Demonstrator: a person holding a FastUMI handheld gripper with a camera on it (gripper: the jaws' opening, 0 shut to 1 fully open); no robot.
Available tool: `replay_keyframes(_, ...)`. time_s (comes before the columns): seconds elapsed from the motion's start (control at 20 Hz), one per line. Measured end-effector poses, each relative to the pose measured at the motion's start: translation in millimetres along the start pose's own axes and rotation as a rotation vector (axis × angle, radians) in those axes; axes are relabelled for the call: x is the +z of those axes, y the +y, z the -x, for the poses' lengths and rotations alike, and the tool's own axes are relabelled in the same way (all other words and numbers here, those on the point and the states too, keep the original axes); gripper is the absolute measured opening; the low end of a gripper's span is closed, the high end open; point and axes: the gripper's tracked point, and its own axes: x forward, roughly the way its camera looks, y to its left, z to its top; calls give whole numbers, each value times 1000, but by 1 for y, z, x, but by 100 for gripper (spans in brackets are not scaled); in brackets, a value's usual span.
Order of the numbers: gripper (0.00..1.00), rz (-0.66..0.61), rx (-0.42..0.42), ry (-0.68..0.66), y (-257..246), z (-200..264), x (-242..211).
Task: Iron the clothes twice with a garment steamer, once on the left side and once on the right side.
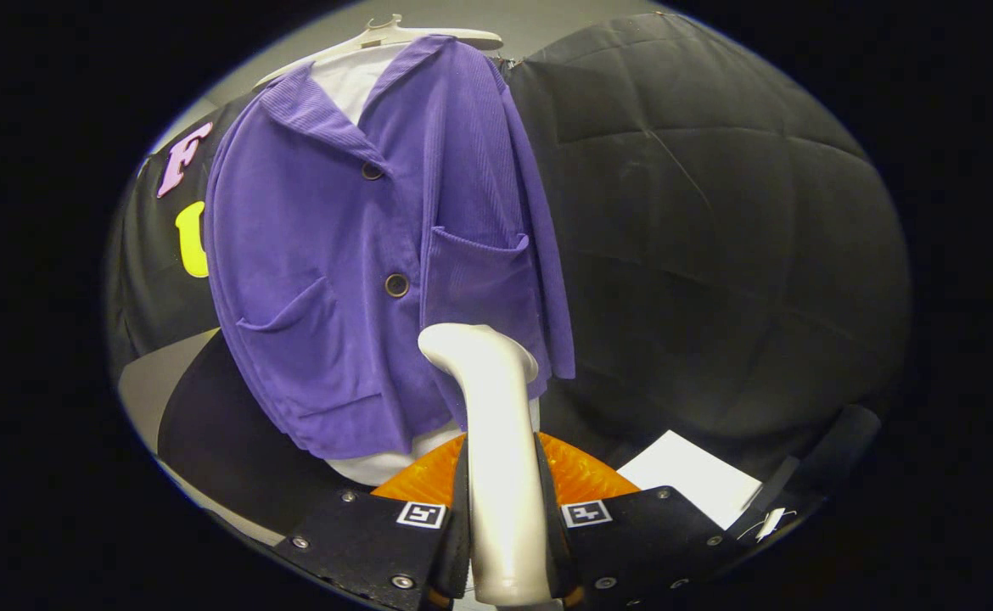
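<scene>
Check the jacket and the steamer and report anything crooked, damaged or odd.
Nothing is damaged or spilled. The purple jacket hangs somewhat slanted on its hanger, its hem drifting sideways, though the fisheye may exaggerate that. The claw is shut on the white steamer, just below the hem.

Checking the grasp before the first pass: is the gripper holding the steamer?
Yes, the gripper has both fingers pressed on the white steamer handle, its head raised in front of the purple jacket.
</scene>
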Motion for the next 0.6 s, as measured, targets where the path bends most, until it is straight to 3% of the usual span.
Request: replay_keyframes(0.6, 35, 89, 224, -62, 81, 100, 6)
